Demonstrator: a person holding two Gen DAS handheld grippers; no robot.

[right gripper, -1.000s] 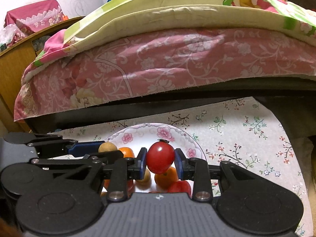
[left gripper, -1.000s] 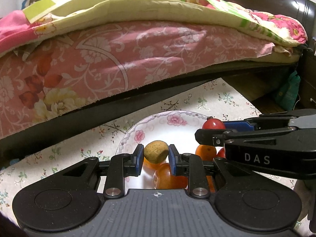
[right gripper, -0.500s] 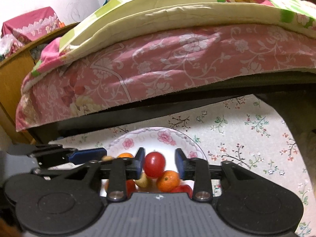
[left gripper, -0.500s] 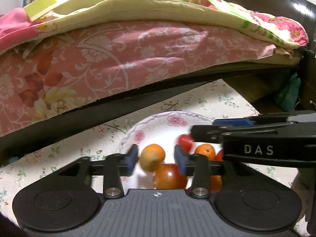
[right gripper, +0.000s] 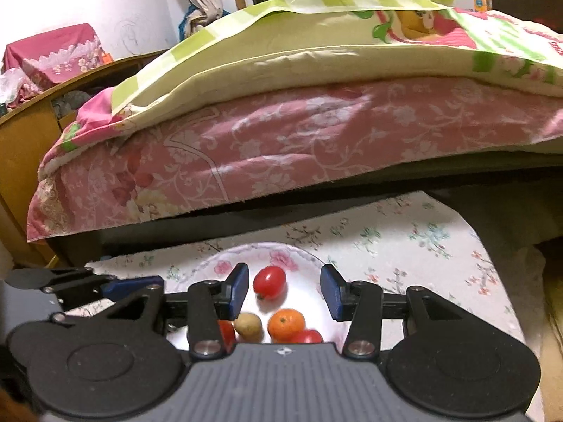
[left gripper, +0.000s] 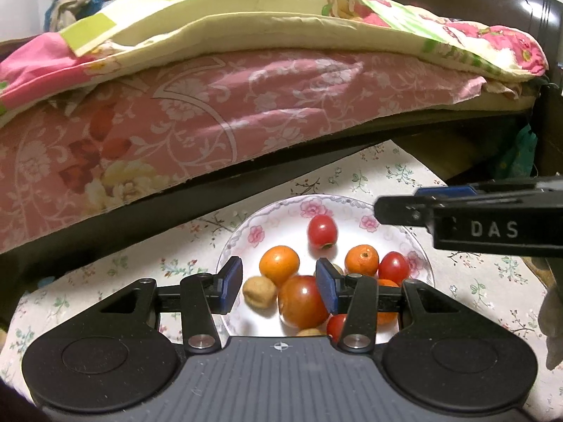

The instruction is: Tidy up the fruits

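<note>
A floral-rimmed white plate [left gripper: 246,232] on the flowered cloth holds several fruits: small red tomatoes [left gripper: 322,232], oranges [left gripper: 279,264], a big tomato [left gripper: 304,302] and a brown fruit [left gripper: 259,291]. My left gripper [left gripper: 278,286] hovers open over the plate's near side with nothing pressed between its blue pads. The right gripper [left gripper: 387,207] shows side-on at the right, above the plate's far rim. In the right wrist view my right gripper [right gripper: 285,291] is open above a red tomato [right gripper: 269,281], an orange [right gripper: 285,323] and the brown fruit [right gripper: 248,325]. The left gripper [right gripper: 105,286] sits to its left.
A bed with a pink floral sheet [left gripper: 211,112] and a folded quilt [left gripper: 281,24] stands close behind the cloth-covered table [right gripper: 404,246]. A dark bed frame [left gripper: 176,204] runs along the table's far edge. A wooden cabinet [right gripper: 21,147] is at the far left.
Both grippers opened. The brown fruit left the left jaws and the red tomato left the right jaws; both now lie on the plate. The right gripper drew back slightly.
</note>
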